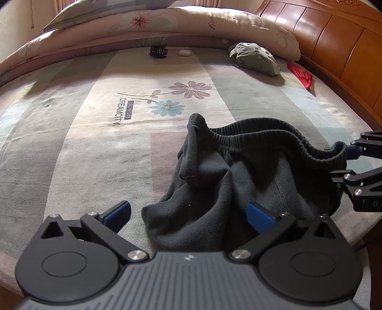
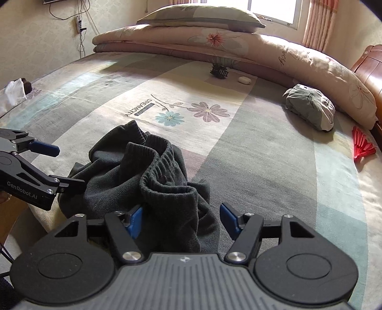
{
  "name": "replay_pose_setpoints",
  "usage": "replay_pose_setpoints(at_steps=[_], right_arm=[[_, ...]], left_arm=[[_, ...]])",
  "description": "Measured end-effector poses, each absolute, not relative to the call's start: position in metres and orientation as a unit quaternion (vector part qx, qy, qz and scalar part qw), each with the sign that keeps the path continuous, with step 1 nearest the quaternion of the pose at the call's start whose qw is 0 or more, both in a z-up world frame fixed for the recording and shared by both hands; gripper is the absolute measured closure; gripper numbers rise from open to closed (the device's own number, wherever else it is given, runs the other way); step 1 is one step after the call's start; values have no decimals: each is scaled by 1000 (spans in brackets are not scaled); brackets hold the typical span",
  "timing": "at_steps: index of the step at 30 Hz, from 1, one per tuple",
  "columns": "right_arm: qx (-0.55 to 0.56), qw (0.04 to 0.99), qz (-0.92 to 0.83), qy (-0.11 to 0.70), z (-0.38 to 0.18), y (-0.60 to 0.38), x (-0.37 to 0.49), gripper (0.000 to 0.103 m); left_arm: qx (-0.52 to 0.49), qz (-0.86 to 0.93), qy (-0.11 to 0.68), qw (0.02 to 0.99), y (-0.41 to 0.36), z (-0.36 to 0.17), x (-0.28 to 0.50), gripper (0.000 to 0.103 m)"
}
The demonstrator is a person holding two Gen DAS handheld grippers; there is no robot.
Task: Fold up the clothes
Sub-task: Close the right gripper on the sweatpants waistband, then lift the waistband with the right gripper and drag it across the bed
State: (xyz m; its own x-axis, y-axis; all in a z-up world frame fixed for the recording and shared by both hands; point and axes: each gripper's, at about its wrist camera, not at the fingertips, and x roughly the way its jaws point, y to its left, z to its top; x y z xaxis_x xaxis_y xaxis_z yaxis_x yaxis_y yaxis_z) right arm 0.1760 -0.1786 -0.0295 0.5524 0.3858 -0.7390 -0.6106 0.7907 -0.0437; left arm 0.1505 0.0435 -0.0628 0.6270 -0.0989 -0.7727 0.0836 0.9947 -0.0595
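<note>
A crumpled dark grey garment [image 1: 229,181] with a ribbed elastic waistband lies on the bed [image 1: 95,133], in the lower middle of both views, close to the bed's near edge. In the left wrist view the waistband [image 1: 267,136] arcs from the centre toward the right edge of the frame.

The left claw [image 1: 188,213] stands wide open at the bottom of its own view, its two blue pads spread far apart. The left pad is over bare sheet; the right pad [image 1: 259,217] is at or over a fold of the garment, and whether it touches the cloth cannot be told. It grips nothing. In the right wrist view the same claw [image 2: 64,167] enters from the left edge, jaws parted, at the garment's left side.

The right claw [image 2: 182,220] is also open, with a bunched part of the waistband lying between its blue pads [image 2: 229,219]; the pads have not closed on the cloth. In the left wrist view this claw [image 1: 343,162] shows at the right edge, its fingers on either side of the waistband's end.

Farther back on the striped, flower-printed sheet lie a black hair clip [image 1: 158,51], a small white case [image 1: 184,53], a grey plush toy [image 1: 255,58] and a red folding fan [image 1: 300,75]. A folded quilt [image 2: 214,45] with a pillow [image 2: 200,14] on top runs along the far side, and a wooden headboard [image 1: 334,35] fills the upper right of the left wrist view.
</note>
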Motion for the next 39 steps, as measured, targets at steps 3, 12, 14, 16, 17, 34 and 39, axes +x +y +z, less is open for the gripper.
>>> replay_pose_setpoints(at_steps=[3,12,14,16,17,34,39], right_arm=[[-180,857,305,374,-34,-169,173,73],[-181,883,201,383,-23,-229,196,86],[-179,888,170,387,-21,-247,201,87],[-176,892,140,393,-22,-265,204,87],[-171,892,127,398,-22,-276,207,87],[-108,892,67,435,-30,-362,197,54],[-101,905,144,386,9,-336,211,43]], left_arm=[[-8,-52,426,903,43,-62,151,1],[8,-65,420,905,32,-56,158,1],[11,-72,418,905,26,-54,161,1],[17,-80,418,905,19,-53,163,1],[20,-83,417,905,15,-52,164,1],[45,-111,416,901,-12,-47,170,1],[41,-111,418,901,-11,-45,168,1]])
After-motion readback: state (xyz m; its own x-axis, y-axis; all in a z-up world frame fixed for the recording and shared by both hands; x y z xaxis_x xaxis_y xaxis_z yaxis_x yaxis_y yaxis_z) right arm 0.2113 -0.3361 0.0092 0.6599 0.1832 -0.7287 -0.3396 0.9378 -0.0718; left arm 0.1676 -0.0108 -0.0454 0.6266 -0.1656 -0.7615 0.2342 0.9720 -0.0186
